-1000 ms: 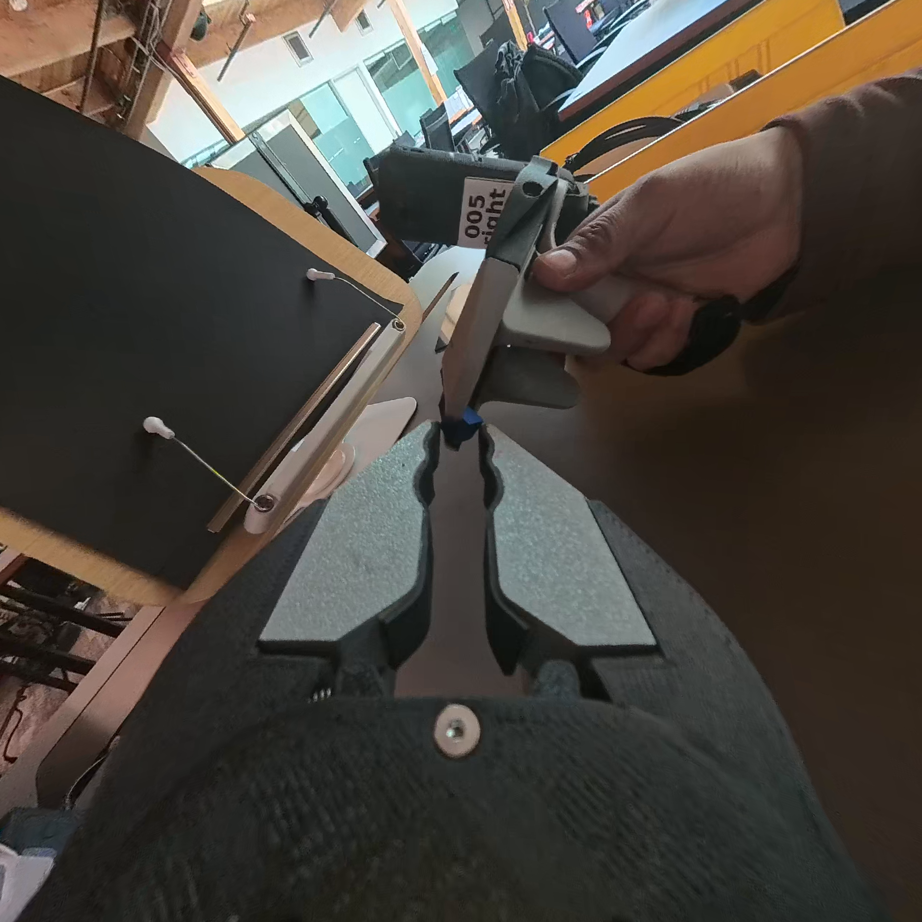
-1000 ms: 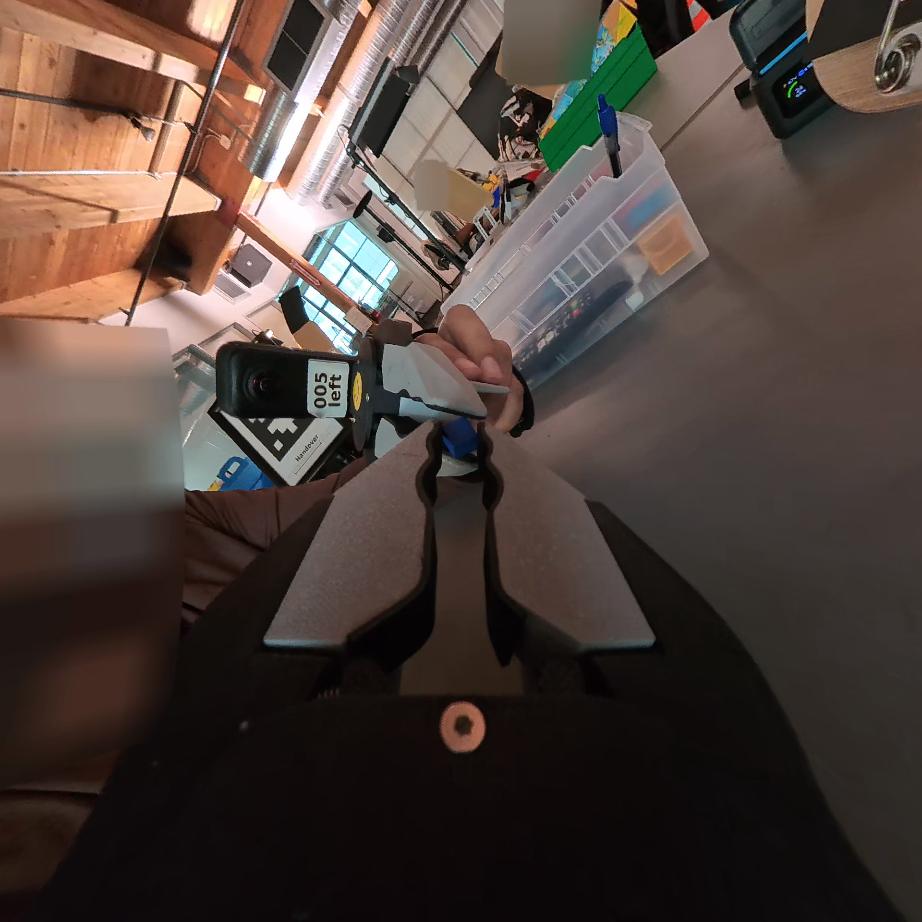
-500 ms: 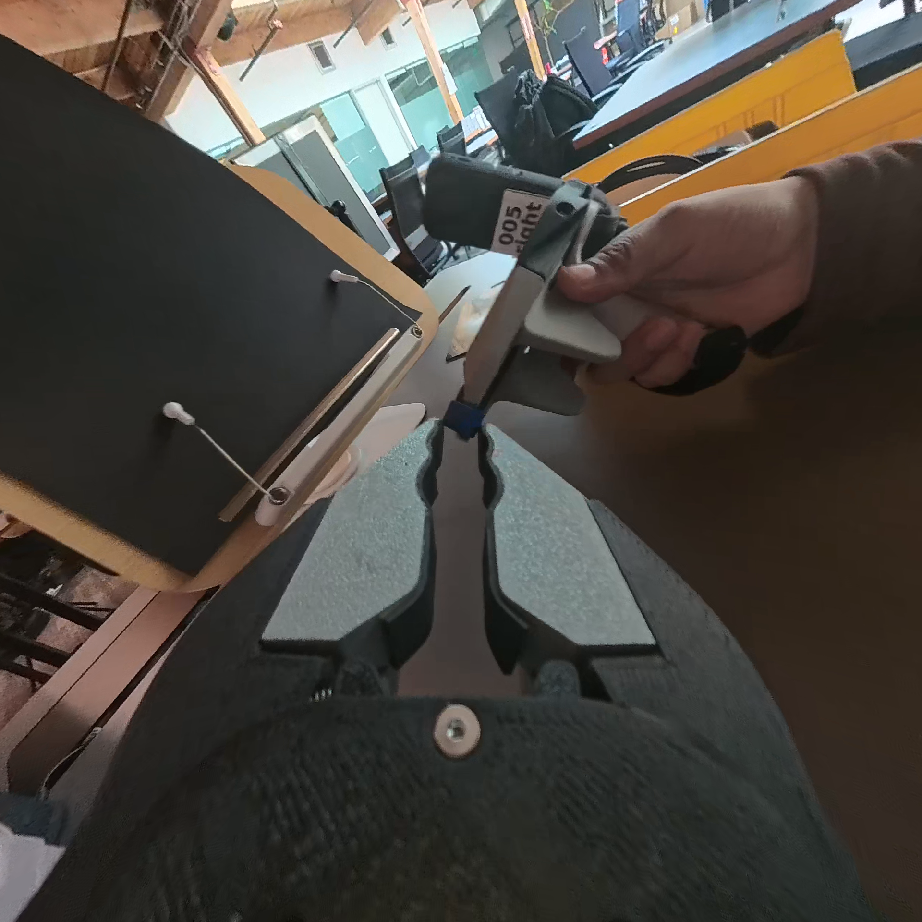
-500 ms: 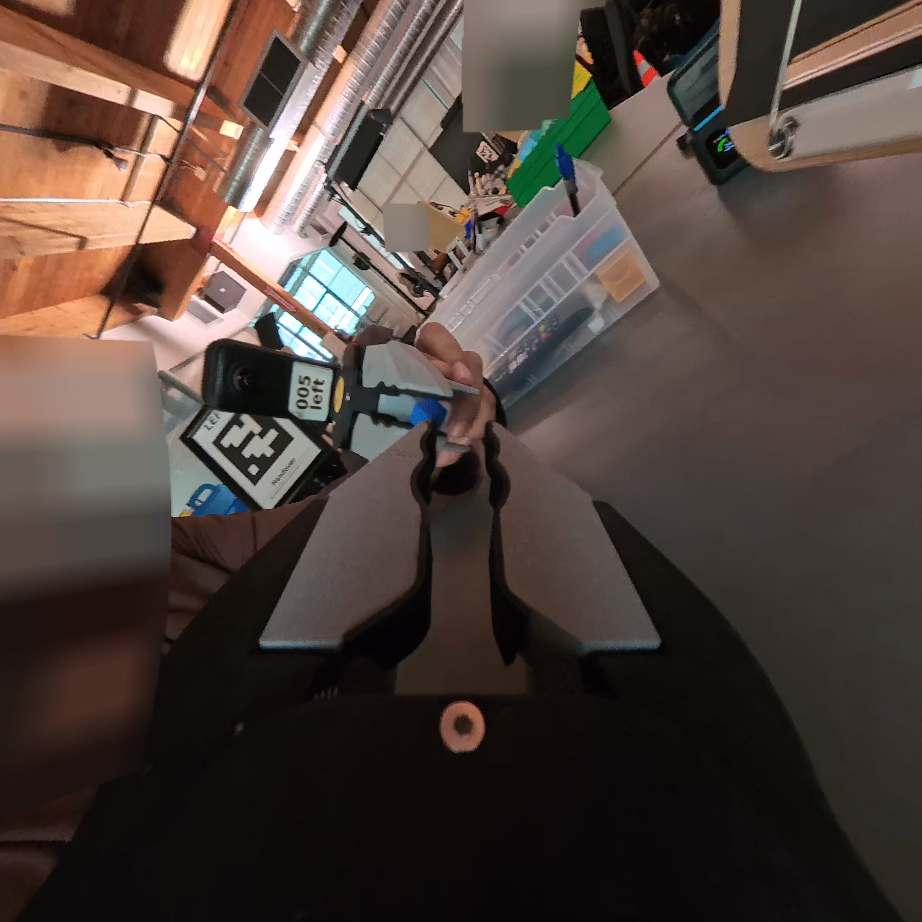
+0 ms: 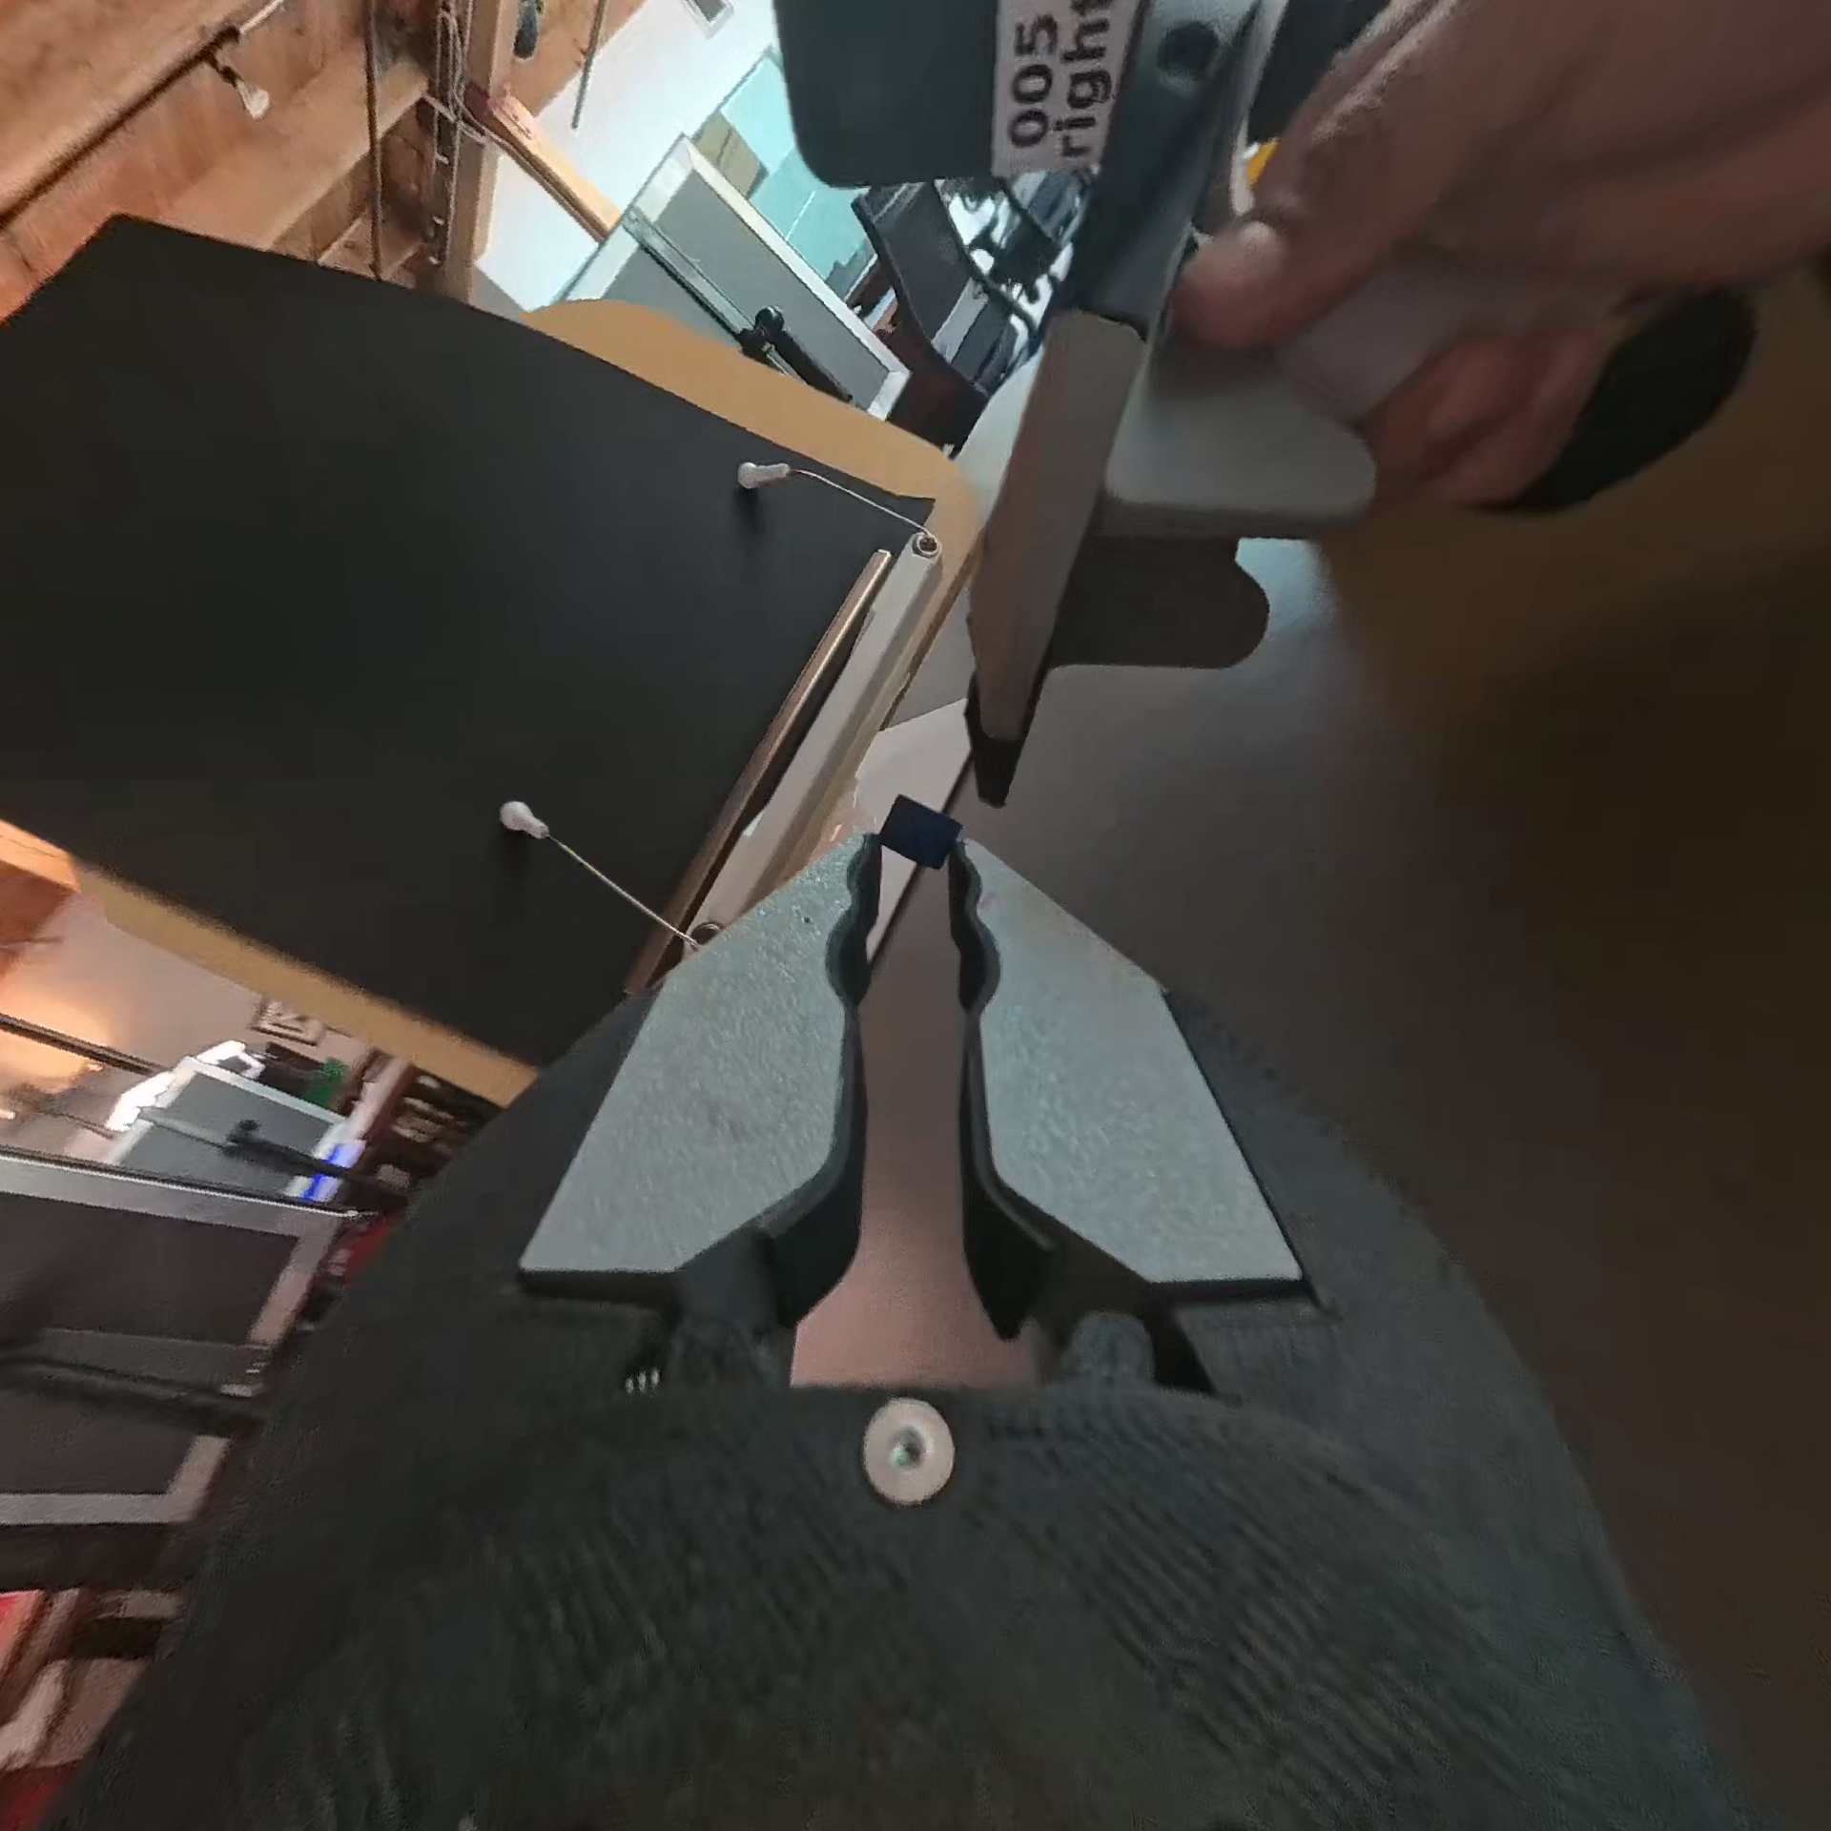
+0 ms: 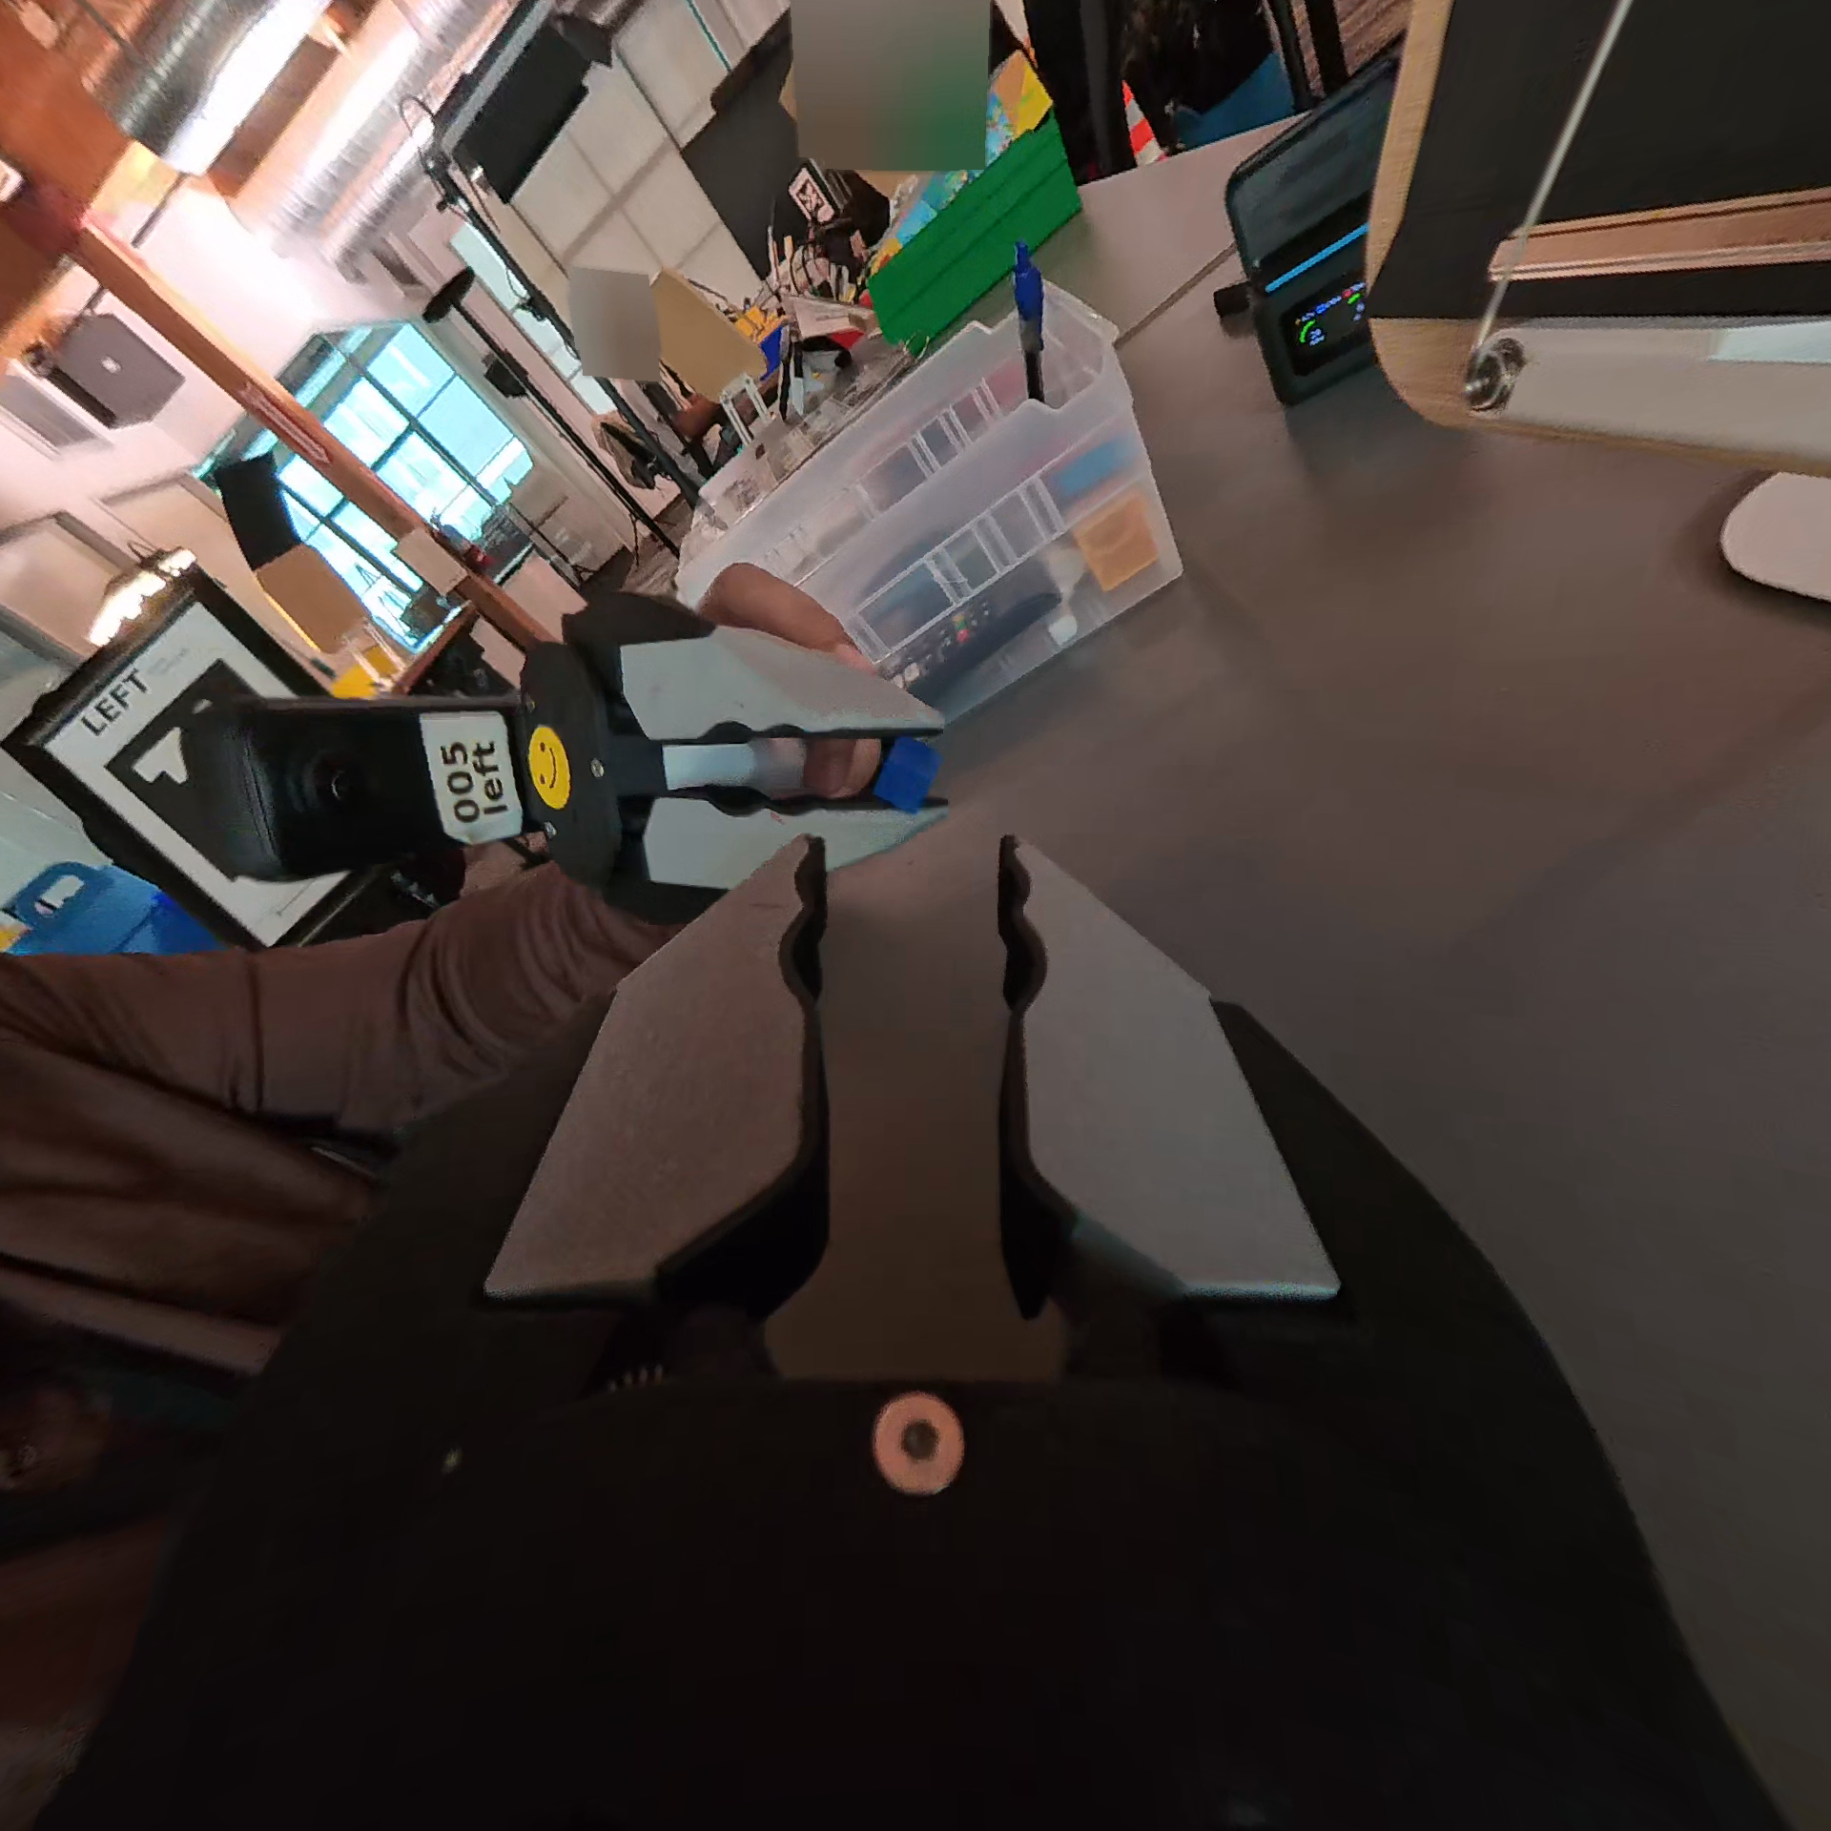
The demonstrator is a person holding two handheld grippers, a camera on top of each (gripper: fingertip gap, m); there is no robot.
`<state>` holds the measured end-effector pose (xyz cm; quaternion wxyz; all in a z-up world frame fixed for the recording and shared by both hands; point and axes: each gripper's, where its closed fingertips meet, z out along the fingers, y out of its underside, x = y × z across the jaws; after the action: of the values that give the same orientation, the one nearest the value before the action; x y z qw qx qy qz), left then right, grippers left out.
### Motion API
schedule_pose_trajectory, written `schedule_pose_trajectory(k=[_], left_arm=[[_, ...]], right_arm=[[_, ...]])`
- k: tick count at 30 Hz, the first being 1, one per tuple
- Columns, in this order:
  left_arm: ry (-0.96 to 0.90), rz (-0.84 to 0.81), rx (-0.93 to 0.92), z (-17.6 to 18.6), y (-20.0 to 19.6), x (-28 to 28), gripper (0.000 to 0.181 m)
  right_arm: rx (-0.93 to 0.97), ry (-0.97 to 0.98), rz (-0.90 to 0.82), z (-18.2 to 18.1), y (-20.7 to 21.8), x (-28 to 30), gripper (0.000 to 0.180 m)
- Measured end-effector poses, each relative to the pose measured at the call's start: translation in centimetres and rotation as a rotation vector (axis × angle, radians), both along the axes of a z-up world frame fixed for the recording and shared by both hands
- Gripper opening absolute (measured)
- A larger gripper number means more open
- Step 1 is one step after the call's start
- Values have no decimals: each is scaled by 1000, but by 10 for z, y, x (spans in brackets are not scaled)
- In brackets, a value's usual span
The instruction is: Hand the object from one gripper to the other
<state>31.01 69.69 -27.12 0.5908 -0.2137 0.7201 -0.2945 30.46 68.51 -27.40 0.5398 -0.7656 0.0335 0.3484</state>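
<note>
Blue cube pinched at tips of left gripper, jaws closed on it, held above brown table. Right gripper jaws apart, nothing between them, just beside cube, not touching. Cube also visible from right wrist view. Black board left of grippers; clear bin on table behind.

Open-plan workshop office, exposed wooden beams, ceiling ducts, clear parts bins, desk
</note>
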Motion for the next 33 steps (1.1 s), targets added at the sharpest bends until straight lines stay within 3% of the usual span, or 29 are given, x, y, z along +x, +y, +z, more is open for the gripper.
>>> schedule_pose_trajectory(k=[8,10,12,15,22,33], left_arm=[[-29,30,218,-7,-7,0,10],[-25,44,276,-11,-7,1,10],[-34,57,328,-12,-8,1,10],[-37,72,321,-10,-8,1,10],[32,26,-70,-5,-5,2,13],[319,-255,-838,7,-12,-8,21]], right_arm=[[12,39,23,-2,5,-9,29],[2,41,22,-5,7,-10,25],[-4,19,-11,-10,9,-6,10],[12,34,-8,-7,8,-5,8],[115,-161,-102,11,2,13,7],[306,-1054,-196,26,-7,9,6]])
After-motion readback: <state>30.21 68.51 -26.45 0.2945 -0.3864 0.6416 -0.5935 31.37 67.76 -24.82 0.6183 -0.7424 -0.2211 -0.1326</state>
